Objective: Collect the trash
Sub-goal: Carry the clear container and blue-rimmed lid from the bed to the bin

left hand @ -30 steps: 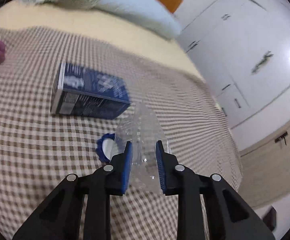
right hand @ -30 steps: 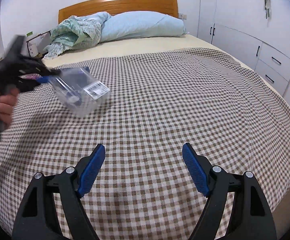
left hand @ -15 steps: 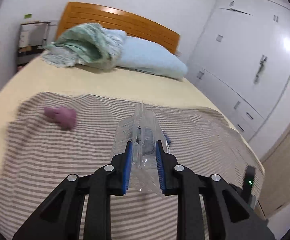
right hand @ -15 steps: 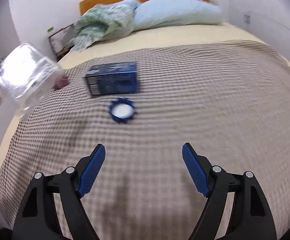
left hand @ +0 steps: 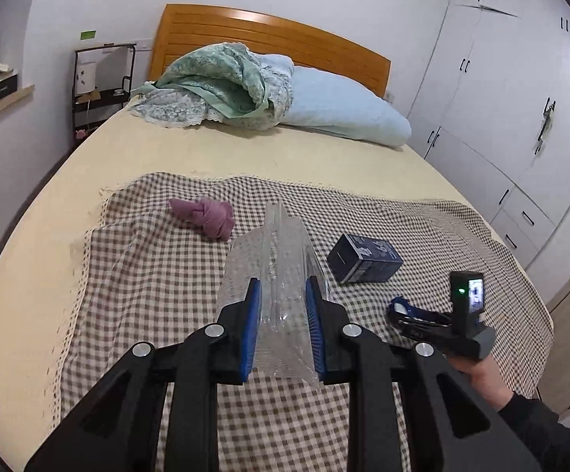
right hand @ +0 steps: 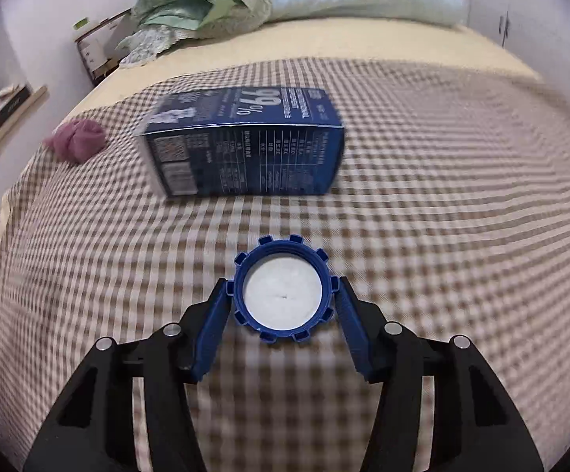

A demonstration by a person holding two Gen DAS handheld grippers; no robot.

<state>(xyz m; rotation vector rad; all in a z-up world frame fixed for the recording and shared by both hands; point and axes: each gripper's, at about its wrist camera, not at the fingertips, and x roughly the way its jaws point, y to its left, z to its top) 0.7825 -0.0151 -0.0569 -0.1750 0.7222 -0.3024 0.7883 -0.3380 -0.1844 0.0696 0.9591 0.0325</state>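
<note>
Blue cap (right hand: 282,294) lies between my right gripper (right hand: 281,306) fingers, not yet pinched. Left gripper (left hand: 281,322) clamps clear bottle (left hand: 275,275). Next: squeeze cap, lift.

left claw (left hand: 281,330) clamped, raised | right claw (right hand: 281,303) low, fingers nearly closed

A home bedroom. A bed (left hand: 245,157) with wooden headboard (left hand: 269,35) and pillow (left hand: 344,106) shows it. White wardrobes (left hand: 501,98) line one wall.
</note>
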